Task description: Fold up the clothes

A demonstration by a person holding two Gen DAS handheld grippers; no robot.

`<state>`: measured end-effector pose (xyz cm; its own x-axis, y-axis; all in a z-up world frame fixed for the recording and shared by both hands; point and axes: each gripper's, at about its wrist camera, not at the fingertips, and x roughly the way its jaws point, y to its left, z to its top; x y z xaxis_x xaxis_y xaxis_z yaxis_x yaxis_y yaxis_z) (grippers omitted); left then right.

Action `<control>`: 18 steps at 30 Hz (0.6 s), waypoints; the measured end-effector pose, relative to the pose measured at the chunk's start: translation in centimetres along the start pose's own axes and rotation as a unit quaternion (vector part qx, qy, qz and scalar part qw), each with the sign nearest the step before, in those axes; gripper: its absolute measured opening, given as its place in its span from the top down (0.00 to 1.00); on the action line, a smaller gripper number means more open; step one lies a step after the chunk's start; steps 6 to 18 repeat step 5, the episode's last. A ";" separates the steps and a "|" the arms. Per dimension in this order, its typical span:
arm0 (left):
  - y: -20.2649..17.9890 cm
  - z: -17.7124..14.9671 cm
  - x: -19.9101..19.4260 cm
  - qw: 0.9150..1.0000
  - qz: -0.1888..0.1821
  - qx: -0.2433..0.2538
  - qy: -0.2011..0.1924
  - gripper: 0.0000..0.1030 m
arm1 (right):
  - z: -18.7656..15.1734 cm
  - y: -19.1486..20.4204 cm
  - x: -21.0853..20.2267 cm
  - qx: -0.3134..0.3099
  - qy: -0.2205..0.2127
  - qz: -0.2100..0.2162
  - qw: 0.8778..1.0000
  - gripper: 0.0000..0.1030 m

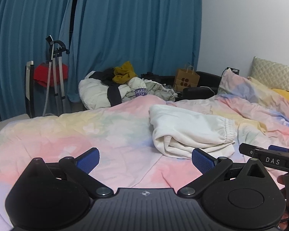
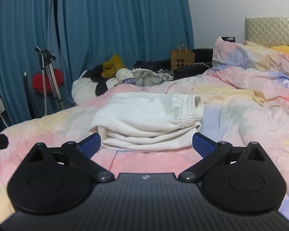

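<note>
A folded white garment (image 1: 190,130) with an elastic cuff lies on the pastel bedspread (image 1: 86,134); it also shows in the right wrist view (image 2: 146,121). My left gripper (image 1: 145,160) is open and empty, hovering over the bedspread to the garment's near left. My right gripper (image 2: 146,145) is open and empty, just in front of the garment's near edge, its blue fingertips (image 2: 202,144) flanking the fold without touching. The right gripper also shows at the right edge of the left wrist view (image 1: 269,154).
A heap of unfolded clothes (image 1: 121,84) lies at the bed's far edge, with a mustard item on top. A brown paper bag (image 1: 186,79), pillows (image 1: 260,88), blue curtains (image 1: 125,28) and a garment steamer stand (image 1: 55,73) are beyond.
</note>
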<state>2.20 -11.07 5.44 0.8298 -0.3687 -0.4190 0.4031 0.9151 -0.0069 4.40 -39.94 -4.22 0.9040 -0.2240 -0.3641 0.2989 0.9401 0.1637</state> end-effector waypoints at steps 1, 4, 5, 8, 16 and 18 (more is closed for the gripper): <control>-0.1 0.0 0.0 1.000 0.003 0.004 -0.001 0.00 | -0.1 0.1 0.1 -0.002 0.002 0.000 1.000 0.00; -0.3 -0.1 0.0 1.000 0.004 0.005 -0.002 0.00 | -0.3 0.3 0.1 -0.005 0.003 -0.001 1.000 0.00; -0.3 -0.1 0.0 1.000 0.005 0.005 -0.002 0.00 | -0.3 0.3 0.1 -0.003 0.004 0.001 1.000 0.00; -0.3 -0.1 0.0 1.000 0.005 0.005 -0.002 0.00 | -0.3 0.3 0.1 -0.003 0.004 0.001 1.000 0.00; -0.3 -0.1 0.0 1.000 0.005 0.005 -0.002 0.00 | -0.3 0.3 0.1 -0.003 0.004 0.001 1.000 0.00; -0.3 -0.1 0.0 1.000 0.005 0.005 -0.002 0.00 | -0.3 0.3 0.1 -0.003 0.004 0.001 1.000 0.00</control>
